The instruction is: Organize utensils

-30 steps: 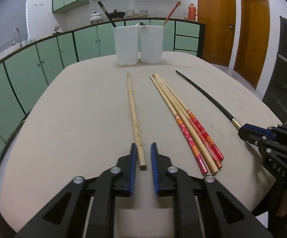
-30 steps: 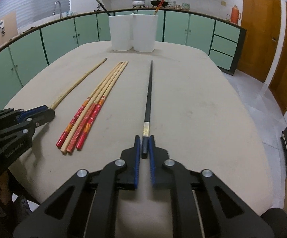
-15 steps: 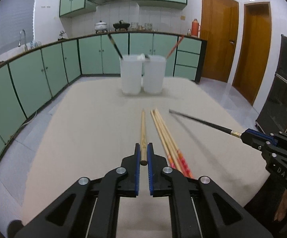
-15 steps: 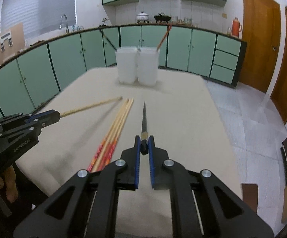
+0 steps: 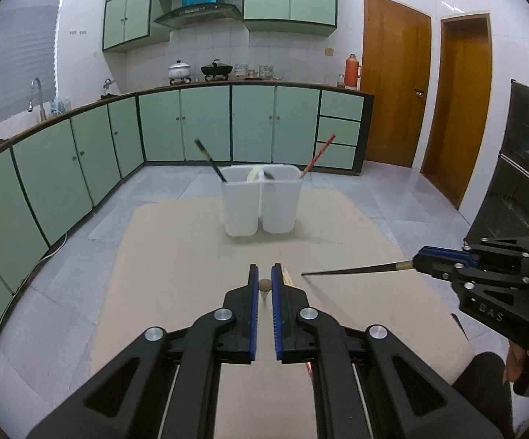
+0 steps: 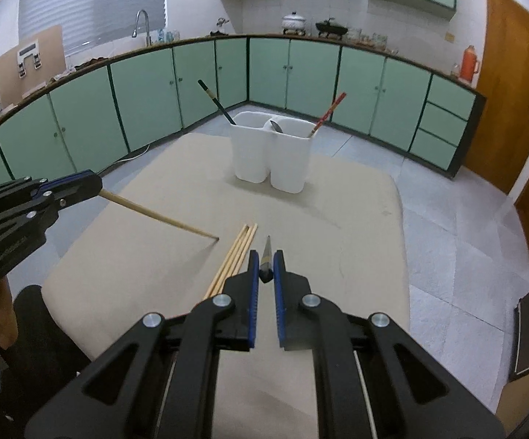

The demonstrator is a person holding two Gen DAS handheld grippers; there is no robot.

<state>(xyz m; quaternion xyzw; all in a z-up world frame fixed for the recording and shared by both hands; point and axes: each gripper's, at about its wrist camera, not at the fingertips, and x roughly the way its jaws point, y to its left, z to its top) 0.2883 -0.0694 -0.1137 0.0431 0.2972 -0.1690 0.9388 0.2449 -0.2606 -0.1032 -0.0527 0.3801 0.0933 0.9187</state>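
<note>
Two white bins (image 6: 269, 153) stand at the far end of the surface (image 6: 355, 219); three loose chopsticks (image 6: 233, 261) lie nearer than the bins. The left hand-held gripper (image 5: 263, 285) clamps one bamboo chopstick (image 6: 158, 216) and the right hand-held gripper (image 6: 265, 274) clamps one black chopstick (image 5: 352, 270); both tilt tips-down towards the bins.

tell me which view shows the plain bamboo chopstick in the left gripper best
The right wrist view: the bamboo chopstick appears side-on along its whole length, from the left gripper down to its tip near the table. The left wrist view shows only its round butt end between the shut blue fingers, the shaft foreshortened behind it.
</note>
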